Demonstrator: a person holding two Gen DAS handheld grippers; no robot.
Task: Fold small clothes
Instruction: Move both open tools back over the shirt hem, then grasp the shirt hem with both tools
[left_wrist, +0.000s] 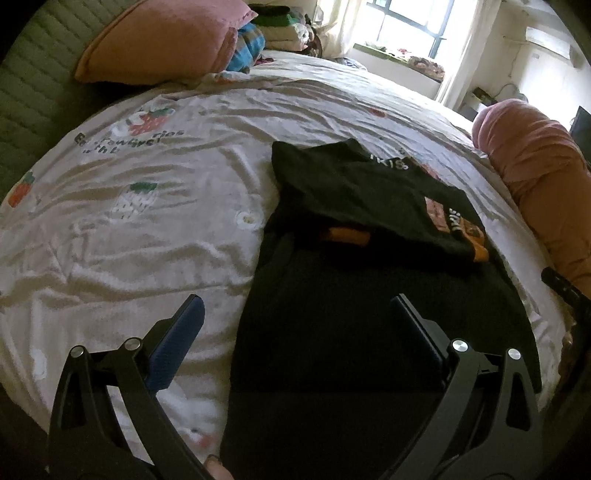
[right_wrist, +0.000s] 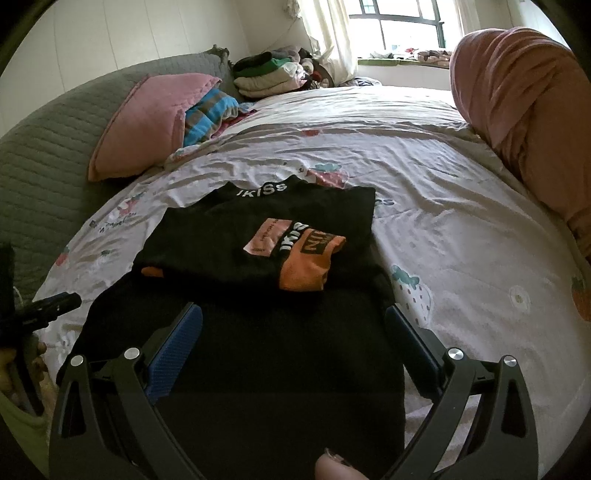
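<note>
Centrally, one black top (right_wrist: 258, 236), partly folded, lies on the bedsheet (right_wrist: 424, 177). Two grippers, left (left_wrist: 295, 325) and right (right_wrist: 293, 332), hover spread above its near hem, holding nothing. Two pink pillows (right_wrist: 147, 122).

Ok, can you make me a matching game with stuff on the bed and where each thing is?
Things:
1. black top
2. pink pillow
3. folded clothes pile
4. left gripper

Places or states:
A. far end of the bed, near the window
B. open, holding nothing
C. middle of the bed, partly folded
D. leaning on the green headboard

Pairs: 1-C, 2-D, 3-A, 4-B
</note>
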